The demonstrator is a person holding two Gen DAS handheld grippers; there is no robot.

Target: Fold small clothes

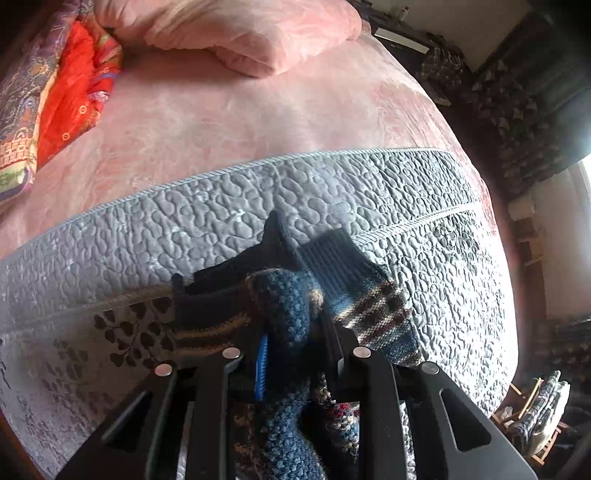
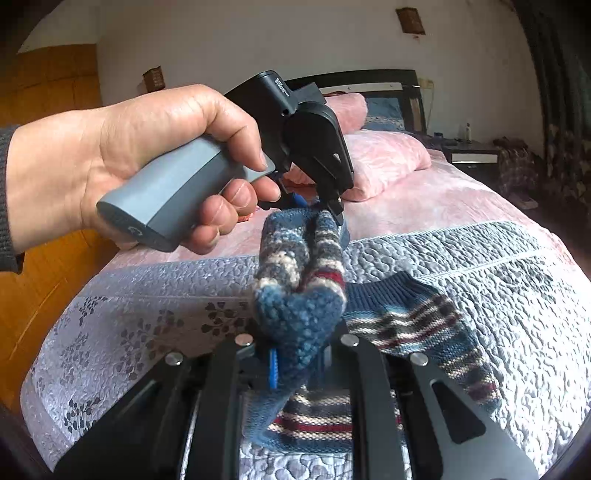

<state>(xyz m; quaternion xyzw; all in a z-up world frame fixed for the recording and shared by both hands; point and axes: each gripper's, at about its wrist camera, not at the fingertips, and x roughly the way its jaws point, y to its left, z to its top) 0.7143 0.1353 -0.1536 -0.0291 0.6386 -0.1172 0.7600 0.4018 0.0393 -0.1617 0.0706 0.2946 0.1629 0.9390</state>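
Note:
A small blue knit garment [image 2: 406,321] with cream and dark red stripes and a ribbed navy edge lies on a grey quilted pad [image 2: 480,266]. One fold of it [image 2: 299,258] is lifted and stretched between both grippers. My right gripper [image 2: 299,354] is shut on the near end of that fold. My left gripper [image 2: 334,206], held by a hand [image 2: 129,155], pinches the far end from above. In the left wrist view my left gripper [image 1: 295,354] is shut on the knit garment [image 1: 369,295], whose fabric hides the fingertips.
The quilted pad [image 1: 258,206] lies across a bed with a pink cover [image 1: 221,118]. A pink pillow [image 1: 240,33] and red patterned cloth [image 1: 74,96] sit at the far side. A dark headboard [image 2: 354,81], a nightstand [image 2: 472,155] and wooden panels [image 2: 48,92] stand around the bed.

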